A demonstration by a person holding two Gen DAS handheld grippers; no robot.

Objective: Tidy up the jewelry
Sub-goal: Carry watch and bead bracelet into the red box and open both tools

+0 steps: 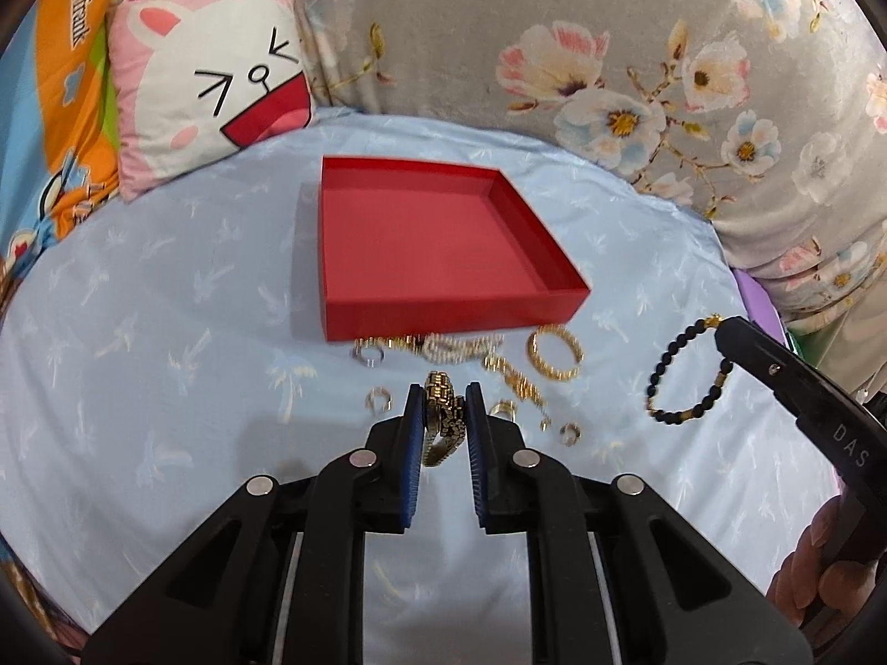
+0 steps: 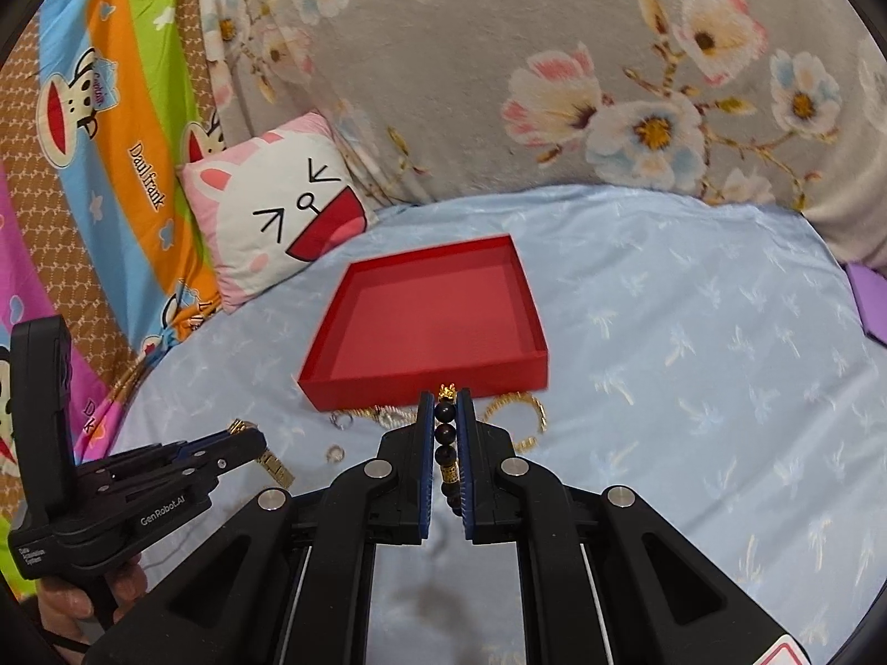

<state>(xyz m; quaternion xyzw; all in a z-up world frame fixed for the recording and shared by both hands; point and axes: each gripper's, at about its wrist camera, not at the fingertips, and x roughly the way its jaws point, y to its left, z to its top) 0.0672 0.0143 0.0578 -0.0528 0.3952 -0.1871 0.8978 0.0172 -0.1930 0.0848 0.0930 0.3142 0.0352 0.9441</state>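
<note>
An empty red tray (image 1: 343,233) (image 2: 332,388) lies on the light blue sheet. My left gripper (image 1: 442,396) is shut on a gold link bracelet (image 1: 441,415), held just in front of the tray; it also shows in the right wrist view (image 2: 244,438). My right gripper (image 2: 444,404) is shut on a black bead bracelet (image 2: 446,443) with gold beads, which hangs from its tip in the left wrist view (image 1: 687,371). Loose jewelry lies along the tray's near wall: a gold bangle (image 1: 554,354), a pearl and gold chain heap (image 1: 454,346), and small rings (image 1: 368,356).
A pink cartoon pillow (image 1: 210,83) (image 2: 277,216) leans at the back left. A grey floral blanket (image 1: 610,55) rises behind the tray. A colourful striped sheet (image 2: 111,138) lies at the left. A purple object (image 2: 870,299) sits at the right edge.
</note>
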